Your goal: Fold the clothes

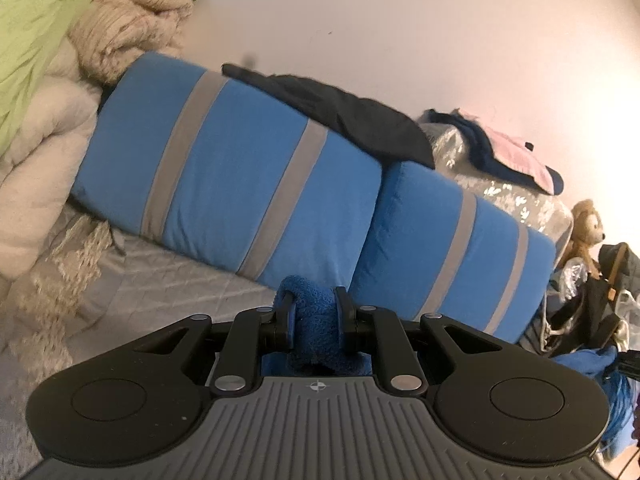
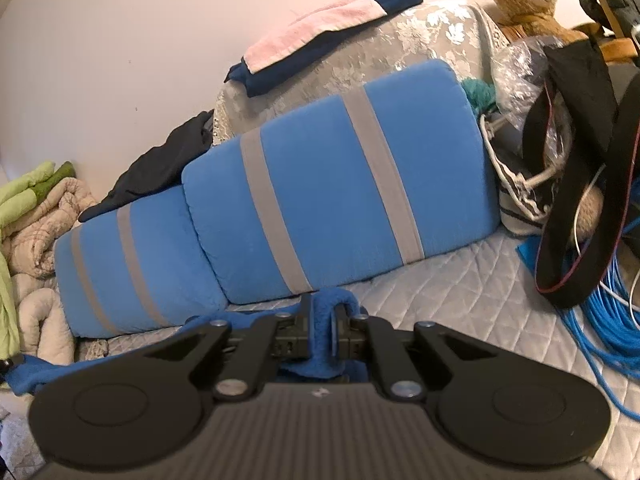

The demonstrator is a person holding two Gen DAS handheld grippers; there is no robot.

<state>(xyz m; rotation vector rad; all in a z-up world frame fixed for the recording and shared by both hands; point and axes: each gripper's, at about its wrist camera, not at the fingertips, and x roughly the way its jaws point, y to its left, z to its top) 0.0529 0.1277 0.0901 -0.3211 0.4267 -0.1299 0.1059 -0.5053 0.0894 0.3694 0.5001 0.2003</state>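
Closest to the left wrist camera, the left hand-held gripper (image 1: 313, 312) is clenched on a bunched fold of a blue fleecy garment (image 1: 316, 320), which fills the gap between its two fingers and hangs down behind the gripper body. The right hand-held gripper (image 2: 322, 320) is likewise clamped on the same blue garment (image 2: 326, 332); in the right wrist view the cloth loops over the fingertips and trails off to the lower left as a blue strip above the bed.

Both grippers are held over a bed with a grey quilted cover (image 2: 452, 300). Behind them two blue cushions with grey stripes lean in a row against the wall: one (image 1: 224, 168) on the left and one (image 1: 452, 248) on the right in the left wrist view. A black garment (image 1: 348, 116) lies draped across the top where the cushions meet. Behind the right cushion stands a silvery patterned bolster (image 2: 400, 40) with a pink and navy cloth (image 2: 320, 36) on top. A teddy bear (image 2: 524, 0) sits past it. Coiled blue cable (image 2: 608, 320) and a black strap (image 2: 572, 184) lie at the bed's right end. Beige blankets (image 1: 120, 28) and a green one (image 1: 40, 20) are piled at the left end.
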